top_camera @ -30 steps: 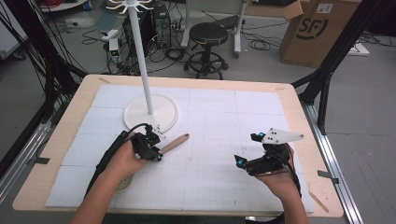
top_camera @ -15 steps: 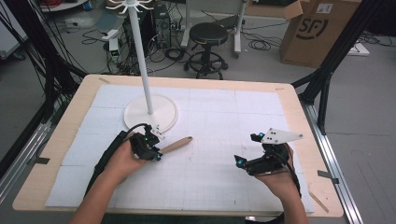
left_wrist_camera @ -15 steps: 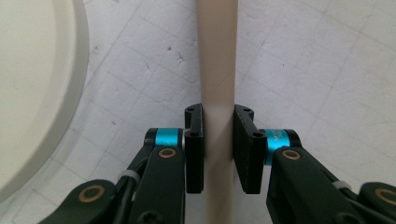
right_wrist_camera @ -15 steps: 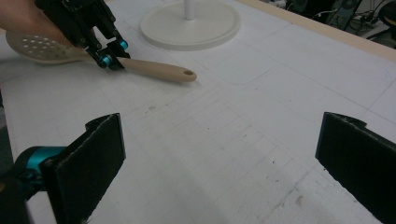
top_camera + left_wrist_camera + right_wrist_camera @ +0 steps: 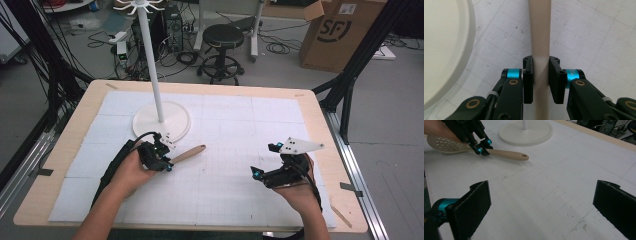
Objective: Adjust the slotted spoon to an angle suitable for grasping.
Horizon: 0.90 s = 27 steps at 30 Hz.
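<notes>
Left gripper [image 5: 161, 156] is clamped on the handle of the slotted spatula [image 5: 506, 154]; in the left gripper view both pads sit flush against the beige handle [image 5: 539, 45], no gap. Spatula sits low over the white mat [image 5: 225, 190], left of centre, just near of the stand base [image 5: 172, 127]. Handle end with its hang hole points right and slightly far; the perforated head [image 5: 445, 144] is tucked under the person's left hand [image 5: 131, 170]. Can't tell whether it's lifted or resting on the mat.

Right gripper [image 5: 270, 176] is idle near the right side of the mat, jaws spread wide, nothing between them, well apart from the spatula.

Judgement: the grasp is done, transport not begun. Likely target is one of the hooks [image 5: 137, 6] atop the white pole [image 5: 151, 65]. Next move calls for raising the spatula high, turning it so the holed end leads, and threading that hole over a hook. The grip sits close to the head, so the free end may swing; go slow near the hook.
</notes>
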Tool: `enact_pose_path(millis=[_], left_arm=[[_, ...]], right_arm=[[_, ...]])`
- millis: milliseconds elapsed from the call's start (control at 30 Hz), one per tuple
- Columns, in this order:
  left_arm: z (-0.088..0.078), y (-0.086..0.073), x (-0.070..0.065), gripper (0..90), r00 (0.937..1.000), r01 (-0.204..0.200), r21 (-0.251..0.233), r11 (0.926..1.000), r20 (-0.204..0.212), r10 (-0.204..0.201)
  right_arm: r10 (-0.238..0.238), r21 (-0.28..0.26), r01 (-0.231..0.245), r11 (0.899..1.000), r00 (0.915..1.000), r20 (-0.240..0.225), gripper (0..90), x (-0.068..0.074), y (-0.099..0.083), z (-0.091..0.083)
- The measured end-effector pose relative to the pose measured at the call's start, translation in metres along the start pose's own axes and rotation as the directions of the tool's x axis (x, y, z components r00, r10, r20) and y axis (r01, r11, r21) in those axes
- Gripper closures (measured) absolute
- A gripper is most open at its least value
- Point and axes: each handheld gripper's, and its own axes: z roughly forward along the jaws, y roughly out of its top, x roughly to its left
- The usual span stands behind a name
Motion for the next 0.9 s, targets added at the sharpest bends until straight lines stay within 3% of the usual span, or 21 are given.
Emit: enact_pose_path(millis=[233,600,767,900], left_arm=[[-0.013,-0.004,0.003,75.9,0.9993,0.038,-0.059,0.9975,0.003,-0.038],[-0.037,-0.005,0.006,75.9,0.9991,0.043,-0.152,0.9875,0.002,-0.043],[-0.050,-0.010,0.007,75.9,0.9992,0.035,-0.219,0.9751,-0.011,-0.038],[-0.060,-0.017,0.005,75.9,0.9997,0.022,-0.290,0.9569,0.000,-0.023]], right_arm=[[0.000,0.002,0.000,1.000,1.0000,0.002,0.2,0.000,0.000,0.001],[0.000,0.003,0.000,1.000,1.0000,0.007,0.2,0.001,0.000,0.001],[-0.003,0.000,0.003,1.000,0.9999,0.010,0.2,-0.001,0.000,0.001],[-0.008,0.010,0.008,1.000,0.9999,0.015,0.2,-0.001,0.000,0.001]])
